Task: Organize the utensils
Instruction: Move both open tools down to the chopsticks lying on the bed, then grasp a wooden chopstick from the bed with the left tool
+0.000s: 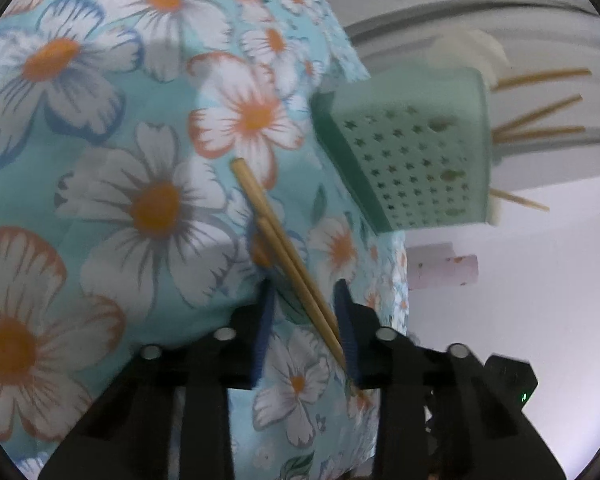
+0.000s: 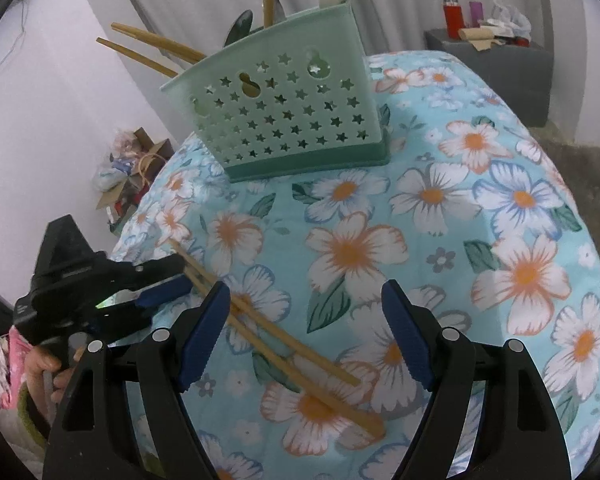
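left gripper at the left edge of the table, jaws partly apart around the thin ends of a pair of chopsticks; from its own camera the sticks lie against the right-hand pad, a gap shows on the other side, so not clamped as far as i can tell. chopsticks lie flat on the floral cloth, near side, running from the left edge toward the right, thick ends to the right. pale wood or bamboo, thin, stiff, light, smooth; likely to roll or slip, and two loose sticks may scissor apart. best taken across both together, somewhat in from the ends. cloth is soft, thin cotton, may bunch under the pads.

right gripper hovers above the sticks' middle, jaws wide open, holding nothing.

far side: green holder, rigid plastic, star-shaped holes, darker base, already holding more chopsticks and what looks like a spoon.
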`<control>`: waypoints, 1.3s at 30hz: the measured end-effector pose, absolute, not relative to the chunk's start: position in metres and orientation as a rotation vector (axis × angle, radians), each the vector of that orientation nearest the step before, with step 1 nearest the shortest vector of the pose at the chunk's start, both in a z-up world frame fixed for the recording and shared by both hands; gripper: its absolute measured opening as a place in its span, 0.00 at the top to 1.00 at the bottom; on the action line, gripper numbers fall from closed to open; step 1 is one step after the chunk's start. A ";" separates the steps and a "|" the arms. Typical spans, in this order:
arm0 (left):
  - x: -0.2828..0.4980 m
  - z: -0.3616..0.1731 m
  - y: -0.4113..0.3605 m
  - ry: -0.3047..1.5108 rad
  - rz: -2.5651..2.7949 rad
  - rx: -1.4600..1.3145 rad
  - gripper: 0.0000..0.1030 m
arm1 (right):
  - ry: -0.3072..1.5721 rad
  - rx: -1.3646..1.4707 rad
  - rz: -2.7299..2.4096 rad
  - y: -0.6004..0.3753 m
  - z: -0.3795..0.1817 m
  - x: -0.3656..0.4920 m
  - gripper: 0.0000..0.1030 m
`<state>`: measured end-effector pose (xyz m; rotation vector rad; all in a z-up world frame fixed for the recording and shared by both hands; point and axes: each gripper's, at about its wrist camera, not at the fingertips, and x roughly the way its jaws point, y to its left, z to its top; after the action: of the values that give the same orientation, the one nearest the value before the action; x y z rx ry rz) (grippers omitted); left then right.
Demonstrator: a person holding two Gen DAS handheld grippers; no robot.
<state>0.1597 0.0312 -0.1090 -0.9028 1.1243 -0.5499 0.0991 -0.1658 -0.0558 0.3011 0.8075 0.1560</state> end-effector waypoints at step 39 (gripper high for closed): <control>0.155 -0.118 0.056 1.141 -0.413 -1.030 0.89 | 0.782 0.317 0.161 -0.172 -0.055 0.098 0.30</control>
<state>0.1549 0.0557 -0.1185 -1.0303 1.1414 -0.4128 0.0976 -0.1718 -0.0547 0.3166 0.7818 0.1611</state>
